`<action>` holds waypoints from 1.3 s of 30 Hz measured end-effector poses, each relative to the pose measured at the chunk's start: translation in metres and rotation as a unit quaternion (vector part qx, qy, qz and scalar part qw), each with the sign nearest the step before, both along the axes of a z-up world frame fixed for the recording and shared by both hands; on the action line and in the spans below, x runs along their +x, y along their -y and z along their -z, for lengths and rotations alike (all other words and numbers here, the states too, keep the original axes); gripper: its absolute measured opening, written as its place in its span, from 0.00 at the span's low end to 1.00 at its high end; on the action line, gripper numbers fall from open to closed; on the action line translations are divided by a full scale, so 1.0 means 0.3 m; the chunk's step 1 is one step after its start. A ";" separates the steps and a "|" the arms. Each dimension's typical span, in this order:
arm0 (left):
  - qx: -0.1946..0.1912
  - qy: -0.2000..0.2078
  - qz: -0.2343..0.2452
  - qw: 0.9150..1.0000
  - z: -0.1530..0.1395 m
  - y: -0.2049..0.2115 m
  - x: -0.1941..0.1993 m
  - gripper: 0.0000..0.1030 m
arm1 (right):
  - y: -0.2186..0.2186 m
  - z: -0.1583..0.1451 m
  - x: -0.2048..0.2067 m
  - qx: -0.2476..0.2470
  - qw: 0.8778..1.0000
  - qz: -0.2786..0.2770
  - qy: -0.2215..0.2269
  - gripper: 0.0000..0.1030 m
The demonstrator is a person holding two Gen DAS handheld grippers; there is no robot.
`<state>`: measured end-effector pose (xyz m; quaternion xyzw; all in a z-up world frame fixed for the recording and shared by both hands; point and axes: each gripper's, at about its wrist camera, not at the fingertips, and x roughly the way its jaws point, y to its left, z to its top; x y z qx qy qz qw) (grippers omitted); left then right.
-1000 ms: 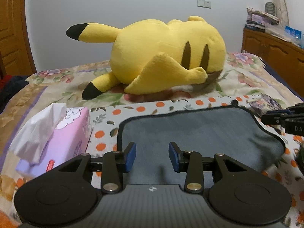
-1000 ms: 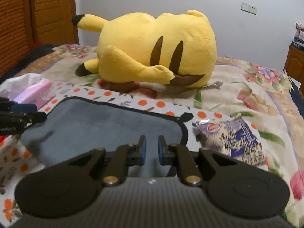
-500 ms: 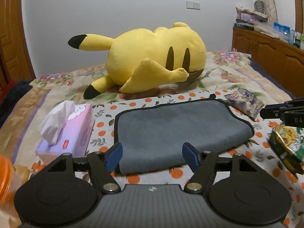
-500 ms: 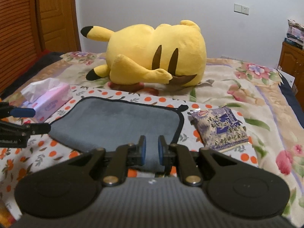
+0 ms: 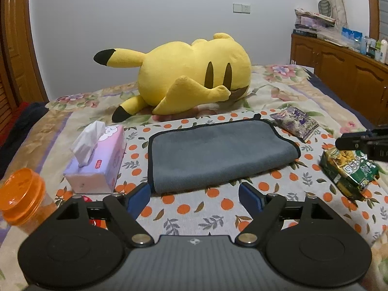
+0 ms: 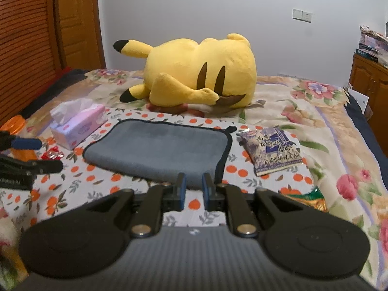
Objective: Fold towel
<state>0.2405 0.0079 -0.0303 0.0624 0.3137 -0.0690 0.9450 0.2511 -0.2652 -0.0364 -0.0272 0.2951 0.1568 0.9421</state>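
A grey towel [image 5: 218, 152] with a black edge lies folded flat on the orange-dotted cloth [image 5: 194, 208] on the bed; it also shows in the right wrist view [image 6: 160, 152]. My left gripper [image 5: 195, 197] is open and empty, held back from the towel's near edge. My right gripper [image 6: 194, 191] has its jaws a narrow gap apart with nothing between them, just short of the towel's near edge. The right gripper's tip shows at the right edge of the left wrist view [image 5: 363, 143].
A large yellow plush toy [image 5: 191, 77] lies behind the towel. A pink tissue box [image 5: 97, 160] and an orange-lidded jar [image 5: 23, 196] stand at the left. A purple snack packet [image 5: 294, 123] and a green packet [image 5: 349, 169] lie at the right.
Both grippers have pulled back from the towel and risen. The left gripper's jaws have opened wide. The towel lies released and folded.
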 end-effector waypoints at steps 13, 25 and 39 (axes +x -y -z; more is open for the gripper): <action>-0.005 0.010 0.005 1.000 -0.093 0.017 -0.140 0.85 | 0.015 -0.050 -0.139 0.013 1.000 0.008 0.005 0.40; -0.001 0.025 0.008 1.000 -0.172 0.041 -0.256 1.00 | 0.045 -0.131 -0.242 0.018 0.999 0.018 0.029 0.67; 0.006 0.031 0.003 0.999 -0.254 0.084 -0.365 1.00 | 0.054 -0.200 -0.369 0.009 0.999 0.017 0.046 1.00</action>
